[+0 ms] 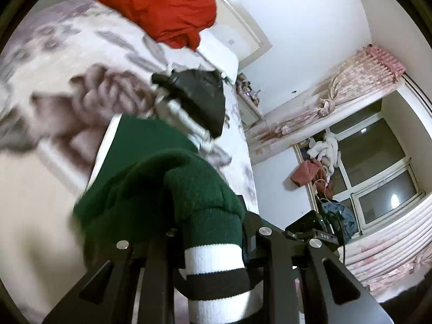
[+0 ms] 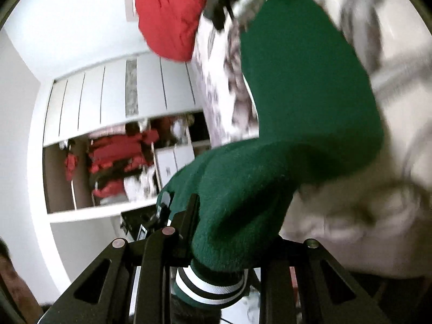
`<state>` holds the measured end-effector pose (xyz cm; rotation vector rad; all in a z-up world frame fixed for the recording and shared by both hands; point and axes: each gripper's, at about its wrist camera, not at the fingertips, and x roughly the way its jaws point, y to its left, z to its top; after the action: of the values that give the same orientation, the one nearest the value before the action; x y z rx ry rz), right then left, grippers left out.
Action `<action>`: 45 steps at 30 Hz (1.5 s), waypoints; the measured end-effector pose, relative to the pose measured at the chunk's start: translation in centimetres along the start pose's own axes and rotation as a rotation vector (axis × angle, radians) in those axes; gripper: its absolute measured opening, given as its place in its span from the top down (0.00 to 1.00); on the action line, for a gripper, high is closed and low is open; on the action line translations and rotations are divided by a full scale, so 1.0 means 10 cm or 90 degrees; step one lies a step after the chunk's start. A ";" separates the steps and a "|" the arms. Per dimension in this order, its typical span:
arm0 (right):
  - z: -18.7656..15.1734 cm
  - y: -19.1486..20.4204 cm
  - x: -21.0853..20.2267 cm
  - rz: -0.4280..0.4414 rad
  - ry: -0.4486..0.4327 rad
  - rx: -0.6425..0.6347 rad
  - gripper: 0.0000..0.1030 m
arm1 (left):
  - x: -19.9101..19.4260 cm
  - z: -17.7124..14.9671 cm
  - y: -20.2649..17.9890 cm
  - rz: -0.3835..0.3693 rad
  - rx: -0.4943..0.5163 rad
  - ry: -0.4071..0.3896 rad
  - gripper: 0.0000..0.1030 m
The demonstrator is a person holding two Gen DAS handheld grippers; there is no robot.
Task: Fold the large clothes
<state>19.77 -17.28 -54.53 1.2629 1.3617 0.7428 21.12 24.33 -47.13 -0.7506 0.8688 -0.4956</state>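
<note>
The green knit sweater (image 1: pixel 151 178) is hanging bunched between the two grippers, raised above the flowered bedspread (image 1: pixel 54 54). Its striped cuff (image 1: pixel 216 267), white and dark bands, is running down between the fingers of the left gripper (image 1: pixel 213 243), which is pinching the sleeve end just above the stripes. In the right wrist view the other striped cuff (image 2: pixel 210 286) is sitting low between the fingers of the right gripper (image 2: pixel 216 253), which is clamping the green knit there; the sleeve is arching up and away from it toward the top of the frame.

Much is hard to read. The body of the sweater is folding over itself, so its front, neck and hem are not showing. The fingertips of both grippers are buried under the knit, and the bedspread is smearing with motion blur in both views. In the left wrist view the right gripper's black housing (image 1: pixel 199 102) is showing beyond the sweater, blurred, with a hand (image 1: pixel 108 94) beside it that is only a smear.

A red garment (image 1: pixel 159 5) is lying bunched on the bed beyond the sweater. Pink flowered curtains (image 1: pixel 337 91) are tied back beside a dark window (image 1: pixel 378 162), with clothes heaped on the sill. In the right wrist view a white wardrobe (image 2: pixel 108 100) is standing open, red clothes (image 2: pixel 116 151) hanging inside.
</note>
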 end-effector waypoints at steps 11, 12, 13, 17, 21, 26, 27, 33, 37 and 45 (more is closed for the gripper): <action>2.01 -0.27 0.48 -0.069 -0.083 0.088 0.76 | 1.49 1.05 0.97 0.055 -0.062 0.087 0.80; 2.20 -0.40 0.56 -0.078 -0.083 0.107 0.75 | 1.66 1.09 1.12 0.067 -0.087 0.115 0.79; 2.33 -0.56 0.62 -0.087 -0.083 0.121 0.73 | 1.82 1.12 1.25 0.079 -0.109 0.139 0.79; 2.79 -1.01 0.81 -0.090 -0.081 0.191 0.63 | 2.15 1.20 1.58 0.091 -0.176 0.196 0.76; 2.98 -1.05 0.84 -0.039 -0.086 0.197 0.47 | 2.09 1.23 1.47 0.072 -0.164 0.203 0.63; 3.06 -0.86 0.83 -0.053 -0.112 0.171 0.39 | 2.07 1.37 1.31 0.040 -0.138 0.164 0.06; 3.08 -0.81 0.84 -0.065 -0.116 0.160 0.38 | 2.06 1.40 1.26 0.048 -0.128 0.152 0.04; 3.05 -0.34 0.79 -0.217 -0.154 0.029 0.28 | 1.95 1.31 0.82 0.290 0.046 0.116 0.04; 2.93 -0.01 0.74 -0.406 -0.161 -0.093 0.21 | 1.93 0.88 0.54 0.447 0.167 0.133 0.04; 2.64 -0.43 1.10 -0.564 -0.034 -0.197 0.17 | 1.97 0.40 0.62 0.498 0.144 0.143 0.03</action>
<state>45.33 -13.58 -67.53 0.3485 1.5030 0.2658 36.02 16.88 -59.93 -0.1102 1.2069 0.0273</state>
